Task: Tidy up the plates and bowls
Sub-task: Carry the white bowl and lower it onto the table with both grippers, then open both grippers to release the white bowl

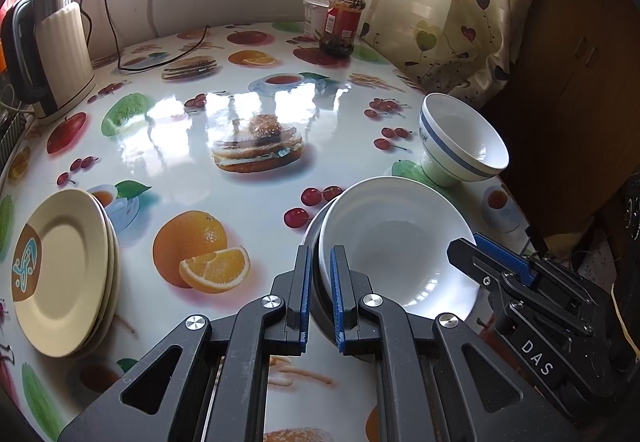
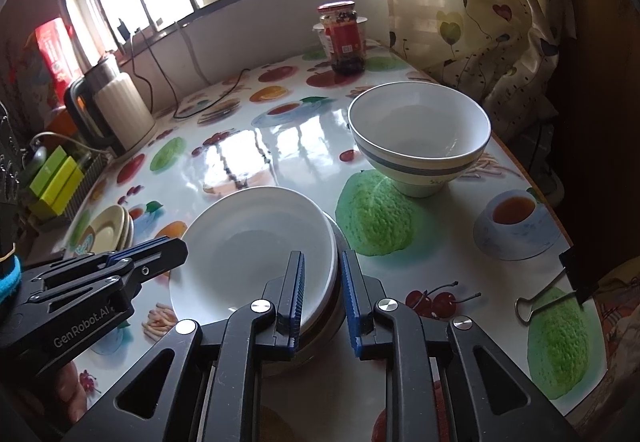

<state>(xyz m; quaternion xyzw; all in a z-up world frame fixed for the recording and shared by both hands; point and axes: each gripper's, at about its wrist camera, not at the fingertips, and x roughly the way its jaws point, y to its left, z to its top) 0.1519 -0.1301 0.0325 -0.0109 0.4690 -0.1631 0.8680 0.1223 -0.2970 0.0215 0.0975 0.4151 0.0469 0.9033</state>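
The fruit-printed surface [image 1: 248,162] fills both views. The white plate [image 1: 396,246] is seen at the lower centre, resting on a darker dish beneath. Its left rim is clamped by the left gripper [image 1: 320,298]. The right gripper [image 2: 322,302] straddles the opposite rim, jaws slackened and apparently clear of it. The banded bowl [image 2: 420,138] stands upper right. The plate is best steadied until release is complete.

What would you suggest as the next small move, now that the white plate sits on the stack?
Probably ease the right gripper back off the white plate. Its fingers stand slightly apart around the rim, the plate already rests on the stack, and the left gripper pinches the opposite rim.
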